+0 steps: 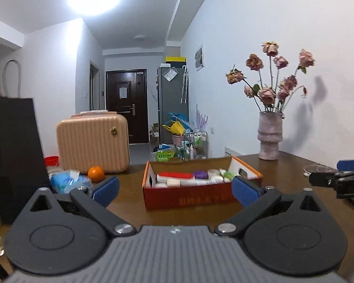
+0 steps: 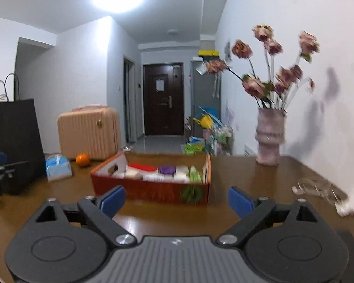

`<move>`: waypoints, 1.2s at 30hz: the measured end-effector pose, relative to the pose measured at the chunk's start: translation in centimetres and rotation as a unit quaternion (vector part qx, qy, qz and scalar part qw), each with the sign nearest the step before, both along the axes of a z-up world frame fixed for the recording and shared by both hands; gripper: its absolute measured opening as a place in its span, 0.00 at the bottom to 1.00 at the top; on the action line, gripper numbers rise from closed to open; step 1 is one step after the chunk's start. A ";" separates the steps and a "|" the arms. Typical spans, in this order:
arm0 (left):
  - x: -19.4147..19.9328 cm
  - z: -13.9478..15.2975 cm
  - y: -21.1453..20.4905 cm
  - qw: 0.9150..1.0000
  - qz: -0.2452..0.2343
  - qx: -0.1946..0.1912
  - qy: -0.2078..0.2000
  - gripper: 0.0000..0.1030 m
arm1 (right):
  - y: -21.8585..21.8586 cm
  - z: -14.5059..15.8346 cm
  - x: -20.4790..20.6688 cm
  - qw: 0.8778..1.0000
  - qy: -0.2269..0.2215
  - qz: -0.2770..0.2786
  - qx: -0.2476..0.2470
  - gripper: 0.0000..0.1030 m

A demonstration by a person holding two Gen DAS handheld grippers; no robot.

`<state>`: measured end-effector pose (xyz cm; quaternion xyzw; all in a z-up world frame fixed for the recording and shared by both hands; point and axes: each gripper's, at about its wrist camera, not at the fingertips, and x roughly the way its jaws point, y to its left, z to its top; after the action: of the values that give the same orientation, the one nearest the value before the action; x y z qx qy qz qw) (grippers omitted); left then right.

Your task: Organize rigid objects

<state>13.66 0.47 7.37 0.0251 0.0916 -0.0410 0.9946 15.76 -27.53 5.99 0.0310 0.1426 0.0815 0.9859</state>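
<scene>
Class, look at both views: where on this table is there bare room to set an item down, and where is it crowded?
Free: the bare wood between the box and the vase, and the strip in front of the box, near the open right tongs. Crowded: the left side, with the black bag, suitcase, orange and blue packet, and the right edge, with clear glassware.

Ahead of my fingers I count one open box [image 1: 188, 198], one orange [image 1: 95, 173], one pink case [image 1: 93, 145], one vase [image 1: 269, 138], one black bag [image 1: 13, 155] and one blue tissue pack [image 2: 58, 168].
</scene>
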 end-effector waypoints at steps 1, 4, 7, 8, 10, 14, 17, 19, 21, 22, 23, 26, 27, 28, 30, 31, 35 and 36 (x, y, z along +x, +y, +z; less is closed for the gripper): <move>-1.2 -0.3 0.1 1.000 0.001 -0.002 0.001 1.00 | 0.2 -0.4 -1.4 1.000 0.002 0.003 0.000 0.91; -5.7 -1.6 0.6 1.000 -0.008 -0.017 0.013 1.00 | 0.5 -1.6 -6.2 1.000 0.006 0.011 -0.004 0.94; -8.9 -3.2 0.9 0.998 -0.001 -0.044 0.048 1.00 | 0.8 -3.2 -11.0 1.000 0.015 0.003 0.009 0.94; -10.1 -3.6 0.8 0.998 0.012 -0.044 0.047 1.00 | 1.0 -3.5 -12.2 1.000 0.020 0.004 0.014 0.94; -12.2 -4.2 0.4 0.999 0.032 -0.028 0.032 1.00 | 1.2 -4.1 -14.3 0.999 0.023 0.004 0.029 0.94; -15.4 -5.0 -1.5 0.999 0.015 0.026 0.015 1.00 | 2.4 -4.3 -16.8 1.000 0.002 0.002 -0.006 0.94; -15.7 -5.2 -1.9 0.999 0.004 0.020 0.025 1.00 | 2.5 -4.2 -16.9 1.000 -0.005 0.007 0.003 0.94; -15.6 -5.3 -1.8 0.999 0.009 0.017 0.026 1.00 | 2.7 -4.2 -16.8 1.000 -0.005 0.009 -0.002 0.94; -15.5 -5.3 -1.5 1.000 0.016 0.008 0.026 1.00 | 2.7 -4.2 -16.7 1.000 -0.002 0.012 -0.002 0.94; -15.5 -5.3 -1.4 0.999 0.016 0.006 0.027 1.00 | 2.7 -4.2 -16.7 1.000 -0.003 0.012 -0.003 0.94; -15.3 -5.3 -1.3 0.999 0.015 0.004 0.028 1.00 | 2.7 -4.1 -16.7 1.000 -0.003 0.013 -0.004 0.94; -15.1 -5.4 -1.1 0.999 0.010 0.001 0.033 1.00 | 2.7 -4.1 -16.6 1.000 -0.003 0.017 -0.002 0.94; -15.1 -5.4 -1.1 0.999 0.009 0.000 0.034 1.00 | 2.7 -4.1 -16.6 1.000 -0.003 0.017 -0.002 0.94; -15.1 -5.4 -1.1 0.999 0.010 0.000 0.033 1.00 | 2.7 -4.1 -16.6 1.000 -0.002 0.017 -0.002 0.94; -15.1 -5.3 -1.2 0.999 0.011 0.001 0.032 1.00 | 2.7 -4.1 -16.5 1.000 -0.002 0.015 -0.002 0.94; -15.1 -5.3 -1.2 0.999 0.011 0.001 0.032 1.00 | 2.7 -4.1 -16.6 1.000 -0.002 0.015 -0.002 0.94; -15.1 -5.3 -1.1 0.999 0.012 0.001 0.031 1.00 | 2.8 -4.1 -16.4 1.000 0.000 0.015 -0.002 0.94; -15.2 -5.2 -1.1 0.999 0.013 0.001 0.029 1.00 | 2.8 -4.1 -16.4 1.000 0.000 0.015 -0.002 0.94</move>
<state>-1.50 -0.63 2.13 0.0240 0.1211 -0.0290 0.9919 -0.69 -24.75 1.87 0.0270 0.1435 0.0964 0.9846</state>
